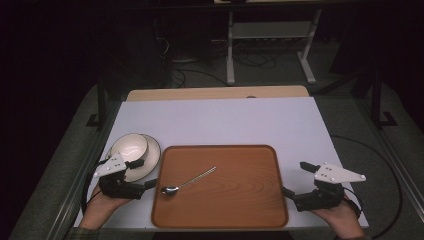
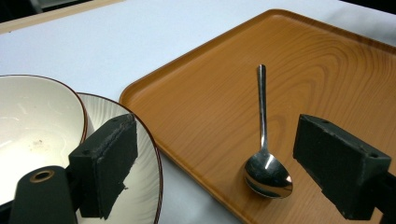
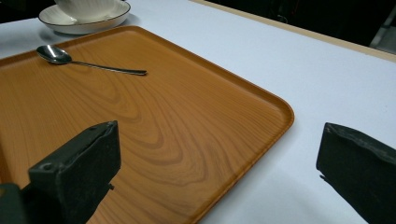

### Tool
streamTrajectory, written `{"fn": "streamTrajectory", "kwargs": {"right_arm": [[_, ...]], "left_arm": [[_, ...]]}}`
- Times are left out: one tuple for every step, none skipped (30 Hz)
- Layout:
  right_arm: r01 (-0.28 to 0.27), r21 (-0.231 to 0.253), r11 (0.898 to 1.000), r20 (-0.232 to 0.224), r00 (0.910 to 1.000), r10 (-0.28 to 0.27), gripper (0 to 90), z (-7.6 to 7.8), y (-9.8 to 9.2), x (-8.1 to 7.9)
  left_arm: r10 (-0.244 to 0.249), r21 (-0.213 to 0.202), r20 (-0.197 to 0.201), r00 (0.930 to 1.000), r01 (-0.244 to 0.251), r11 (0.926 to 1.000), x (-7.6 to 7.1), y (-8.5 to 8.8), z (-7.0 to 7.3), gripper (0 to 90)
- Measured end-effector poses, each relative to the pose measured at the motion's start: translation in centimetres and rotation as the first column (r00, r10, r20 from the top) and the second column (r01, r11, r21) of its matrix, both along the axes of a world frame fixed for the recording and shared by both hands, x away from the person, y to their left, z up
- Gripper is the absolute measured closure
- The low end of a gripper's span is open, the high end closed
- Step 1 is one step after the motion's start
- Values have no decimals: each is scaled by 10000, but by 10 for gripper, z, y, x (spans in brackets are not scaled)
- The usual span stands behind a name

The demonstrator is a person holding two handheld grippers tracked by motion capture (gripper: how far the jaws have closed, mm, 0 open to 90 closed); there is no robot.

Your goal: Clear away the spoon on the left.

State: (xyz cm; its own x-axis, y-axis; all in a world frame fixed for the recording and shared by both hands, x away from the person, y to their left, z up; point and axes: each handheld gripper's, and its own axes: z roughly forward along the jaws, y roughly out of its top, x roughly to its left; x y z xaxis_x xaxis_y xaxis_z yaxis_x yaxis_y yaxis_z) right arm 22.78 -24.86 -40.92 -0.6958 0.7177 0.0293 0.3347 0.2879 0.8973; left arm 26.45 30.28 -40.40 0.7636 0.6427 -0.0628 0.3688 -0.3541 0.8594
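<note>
White table [image 1: 225, 120], wooden strip at far edge; dim room w/ metal stand legs [image 1: 230, 50] and floor cables behind. L to R: left gripper [image 1: 142, 173], jaws apart, at cup [image 1: 129, 146] on saucer [image 1: 150, 162]; wood tray [image 1: 240, 200] w/ spoon [image 1: 187, 182], bowl end nearest that gripper; right gripper [image 1: 296, 179], jaws apart, straddling tray's right edge.

Wood-grain tray [image 1: 235, 200], rectangular with rounded corners and a raised rim, lying flat on the white desk [image 1: 225, 120]. A metal spoon [image 1: 186, 182] lies on the tray's left part, bowl up and toward the near-left corner. A cream bowl [image 1: 129, 146] sits on a dark-rimmed plate [image 1: 151, 160] just beside the tray's far-left corner.
</note>
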Motion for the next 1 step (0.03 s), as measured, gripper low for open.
{"fn": "streamTrajectory", "kwargs": {"right_arm": [[2,3,10000,3,10000,-2,0,0,0,0]], "left_arm": [[2,-14,5,10000,-2,10000,0,0,0,136]]}}
